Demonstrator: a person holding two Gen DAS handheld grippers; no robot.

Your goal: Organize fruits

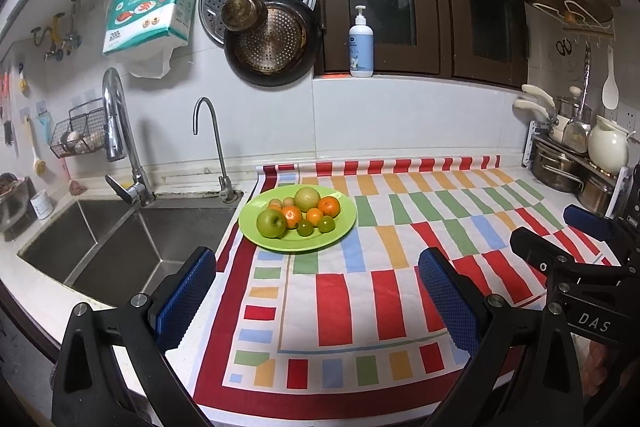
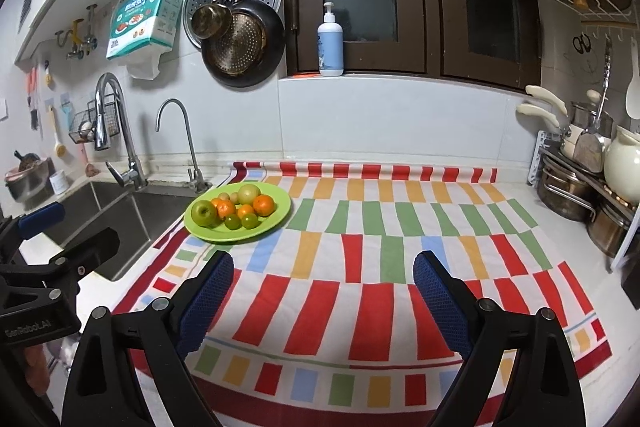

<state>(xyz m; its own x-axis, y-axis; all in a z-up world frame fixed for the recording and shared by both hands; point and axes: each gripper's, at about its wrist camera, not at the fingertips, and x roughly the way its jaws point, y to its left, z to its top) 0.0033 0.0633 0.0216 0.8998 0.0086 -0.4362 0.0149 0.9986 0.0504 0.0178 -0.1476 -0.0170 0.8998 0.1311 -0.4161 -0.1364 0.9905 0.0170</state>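
A green plate (image 1: pixel 340 227) (image 2: pixel 280 205) sits on the striped cloth beside the sink. It holds a green apple (image 1: pixel 271 222) (image 2: pixel 203 213), a pale round fruit (image 1: pixel 307 198) (image 2: pixel 249 193), three oranges, one (image 1: pixel 329 206) (image 2: pixel 264 205), two small green fruits and small tan ones. My left gripper (image 1: pixel 318 299) is open and empty, hovering over the cloth in front of the plate. My right gripper (image 2: pixel 323 301) is open and empty, to the right of the plate. Each gripper shows at the edge of the other's view.
A steel double sink (image 1: pixel 120 247) with two faucets lies left of the plate. Pots and a white jug (image 2: pixel 622 167) on a rack stand at the right. A soap bottle (image 2: pixel 330 41) is on the window sill. Pans hang on the wall.
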